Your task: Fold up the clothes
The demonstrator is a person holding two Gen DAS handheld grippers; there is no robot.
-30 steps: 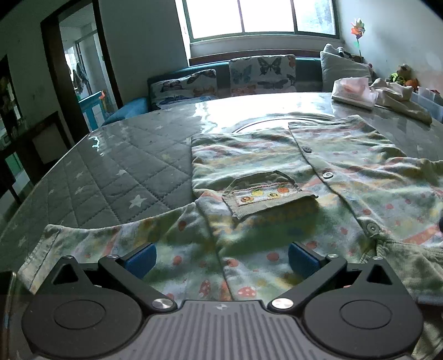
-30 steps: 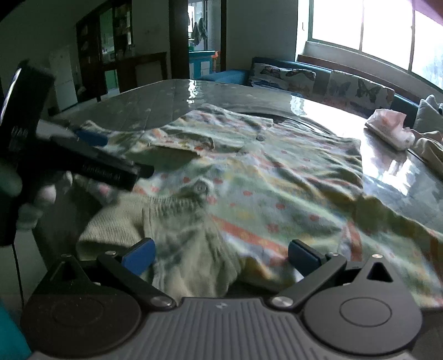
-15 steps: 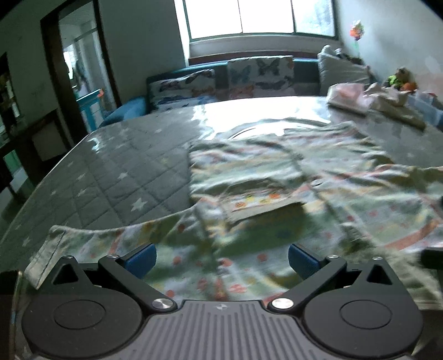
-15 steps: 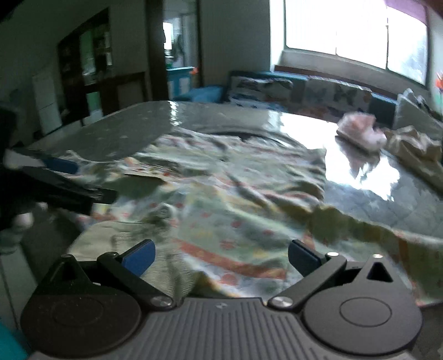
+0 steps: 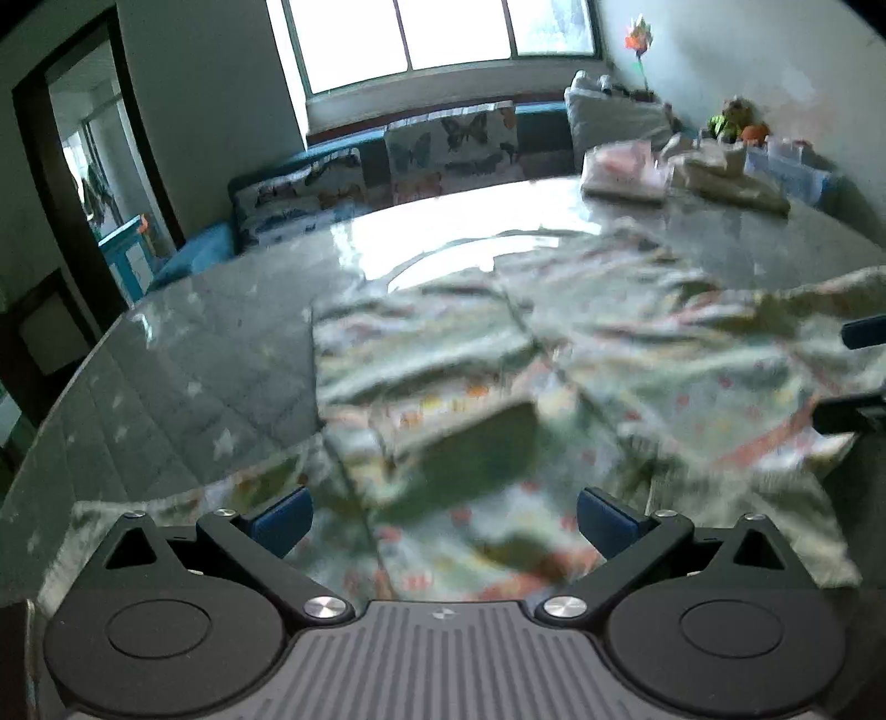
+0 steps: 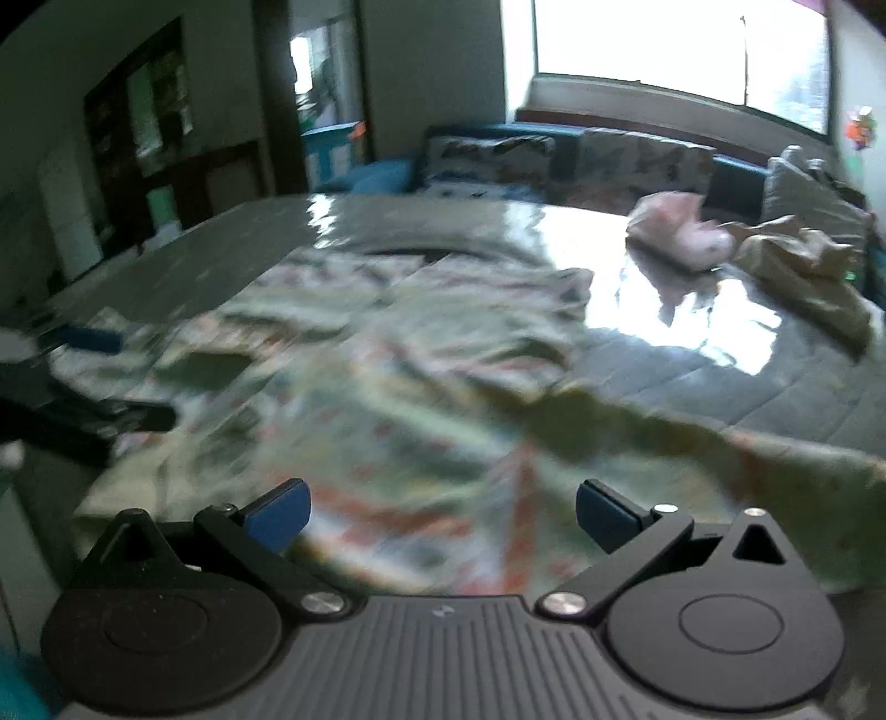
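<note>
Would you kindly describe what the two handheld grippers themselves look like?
The left gripper and right gripper look alike: black linkage arms on round black discs with silver pivot screws, a ribbed grey centre plate, and blue pads on the fingertips.

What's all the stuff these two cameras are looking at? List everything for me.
patterned shirt: one, pale green with red and orange print, spread on the table, rumpled.
table: one, grey quilted star cover under a glossy sheet.
pink bundle: one, far side of the table.
beige garment: one, beside the pink bundle.
butterfly cushions: at least two, on the blue sofa under the window.
pinwheel: one, orange, by the window.
left gripper: black with blue pads, open, low over the shirt.
right gripper: same, open, low over the shirt.
</note>
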